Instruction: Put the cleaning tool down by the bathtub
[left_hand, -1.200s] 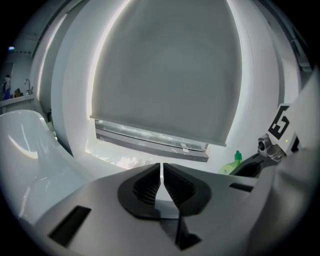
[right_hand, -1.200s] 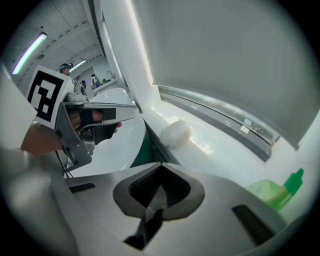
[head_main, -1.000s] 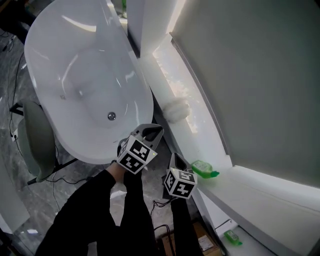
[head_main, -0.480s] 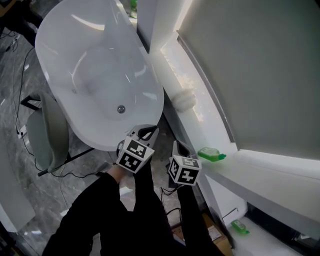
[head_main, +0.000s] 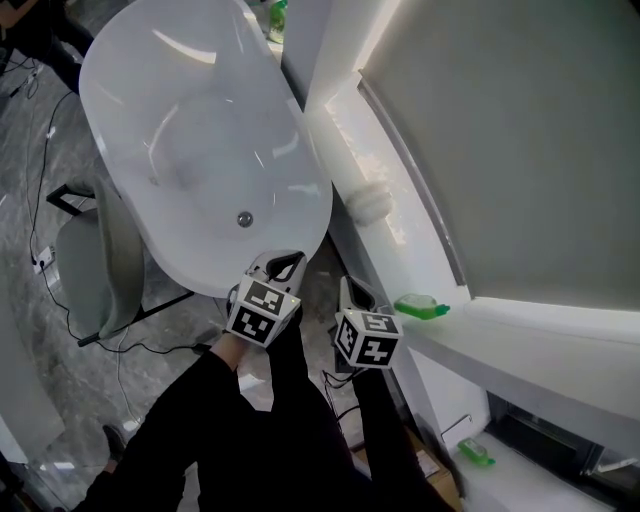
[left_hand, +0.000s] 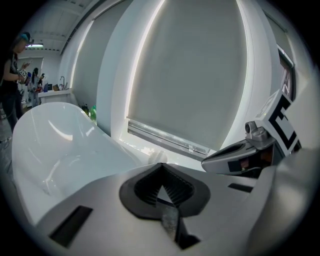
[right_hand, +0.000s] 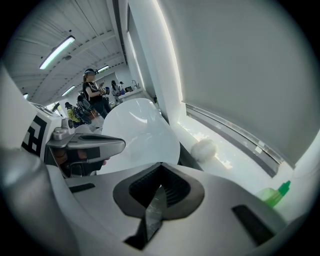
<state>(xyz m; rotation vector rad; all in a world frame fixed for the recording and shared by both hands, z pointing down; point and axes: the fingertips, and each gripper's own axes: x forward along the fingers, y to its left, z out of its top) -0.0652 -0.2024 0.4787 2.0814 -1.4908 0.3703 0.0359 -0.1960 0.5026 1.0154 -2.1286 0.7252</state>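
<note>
Both tongs were fully shut and held nothing: the left tongs (left_hand: 161, 170) and the right tongs (right_hand: 160, 170) each had the jaws pressed together, with only air in front. They hung side by side near the end of the bathtub (head_main: 190, 100). The cleaning tool, which I took to be the white round puff (head_main: 368, 203), lay on the lit ledge (head_main: 335, 125) just beside the tub, apart from both tongs, so the task looked finished to me. One danger was that the puff seemed close to the ledge's edge and could roll into the gap beside the tub if touched. Also, the right tongs were near the green bottle (head_main: 420, 307), and a careless swing could knock it down. Cables (head_main: 130, 345) on the floor could catch a foot.
</note>
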